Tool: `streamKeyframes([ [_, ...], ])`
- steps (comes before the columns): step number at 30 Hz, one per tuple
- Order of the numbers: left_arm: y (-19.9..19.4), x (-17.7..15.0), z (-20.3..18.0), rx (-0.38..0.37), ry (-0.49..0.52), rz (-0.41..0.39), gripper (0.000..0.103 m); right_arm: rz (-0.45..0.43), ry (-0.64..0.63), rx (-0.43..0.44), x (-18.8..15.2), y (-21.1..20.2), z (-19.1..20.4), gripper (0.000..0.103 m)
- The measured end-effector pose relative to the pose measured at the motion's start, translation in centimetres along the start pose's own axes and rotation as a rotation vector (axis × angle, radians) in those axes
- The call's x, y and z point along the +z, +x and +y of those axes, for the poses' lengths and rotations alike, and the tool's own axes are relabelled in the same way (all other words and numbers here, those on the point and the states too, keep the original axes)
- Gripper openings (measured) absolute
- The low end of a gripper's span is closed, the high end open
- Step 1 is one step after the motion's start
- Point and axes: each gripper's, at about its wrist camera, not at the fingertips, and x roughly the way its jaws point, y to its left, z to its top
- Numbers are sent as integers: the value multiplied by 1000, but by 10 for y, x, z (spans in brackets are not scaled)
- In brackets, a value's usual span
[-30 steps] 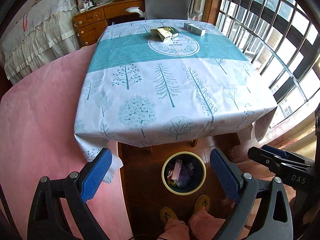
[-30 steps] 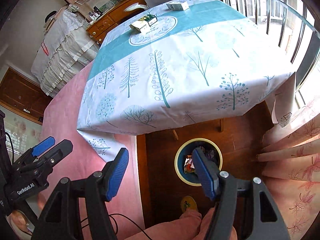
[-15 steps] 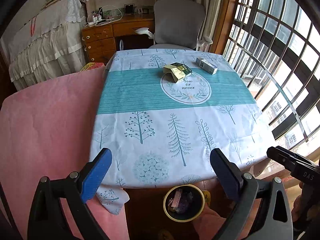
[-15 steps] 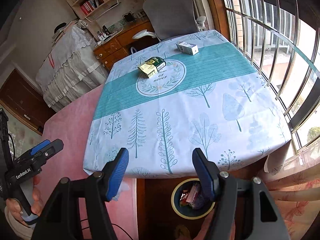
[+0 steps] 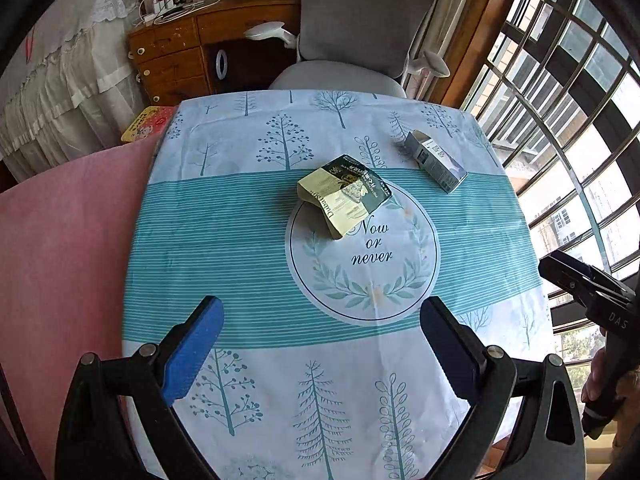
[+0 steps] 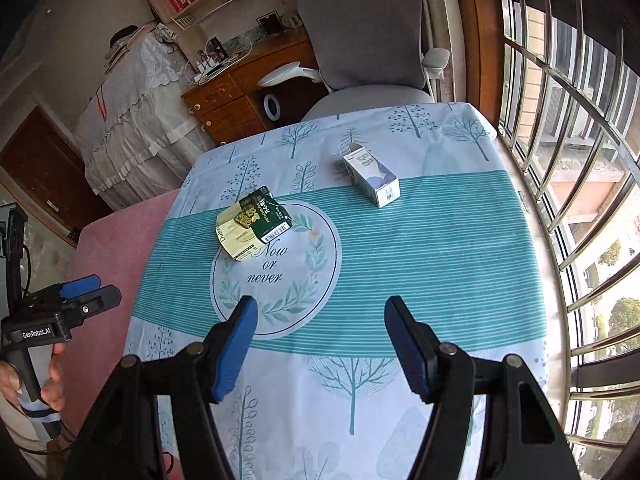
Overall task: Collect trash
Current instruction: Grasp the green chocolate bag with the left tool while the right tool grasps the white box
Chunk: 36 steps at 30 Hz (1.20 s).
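A crumpled green and cream food box (image 5: 343, 194) lies near the table's middle, at the top of the "Now or never" circle; it also shows in the right wrist view (image 6: 252, 222). A small white and grey carton (image 5: 435, 160) lies on its side farther right (image 6: 371, 178). My left gripper (image 5: 322, 334) is open and empty above the near half of the table. My right gripper (image 6: 322, 338) is open and empty, also short of both boxes.
The table wears a tree-print cloth (image 5: 240, 240) with a teal band. A grey office chair (image 5: 352, 40) stands behind it. A pink sheet (image 5: 60, 240) lies to the left, barred windows (image 5: 580, 100) to the right, a wooden desk (image 5: 180, 52) at the back.
Both grippers have risen from looking down at the bin under the table edge and moved forward over the tabletop. The bin has dropped out of view. Both stay open.
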Motion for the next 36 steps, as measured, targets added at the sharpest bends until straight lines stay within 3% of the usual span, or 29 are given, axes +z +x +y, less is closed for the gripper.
streamKeyframes([
  [5,72,57,-26,62,156,61,98,46,-45,2,61,62,-35,66],
  [9,126,79,-29,127,261,130,102,86,-75,3,94,111,-50,66],
  [11,145,88,-27,126,292,161,102,106,-105,-5,105,132,-53,66],
  [19,184,98,-42,69,463,249,102,197,-204,-23,118,191,-48,66],
  [23,201,98,-50,103,556,297,102,198,-243,-17,117,200,-42,67],
  [27,219,99,-47,134,559,343,103,180,-281,-19,120,203,-37,67],
  [31,219,104,-39,90,495,327,95,171,-287,-20,119,202,-38,65],
  [32,217,106,-37,70,474,321,85,166,-288,-21,119,201,-38,57],
  [33,216,107,-36,89,459,308,83,158,-288,-28,119,201,-38,36],
  [36,211,107,-37,148,406,275,73,155,-249,-9,117,197,-44,36],
])
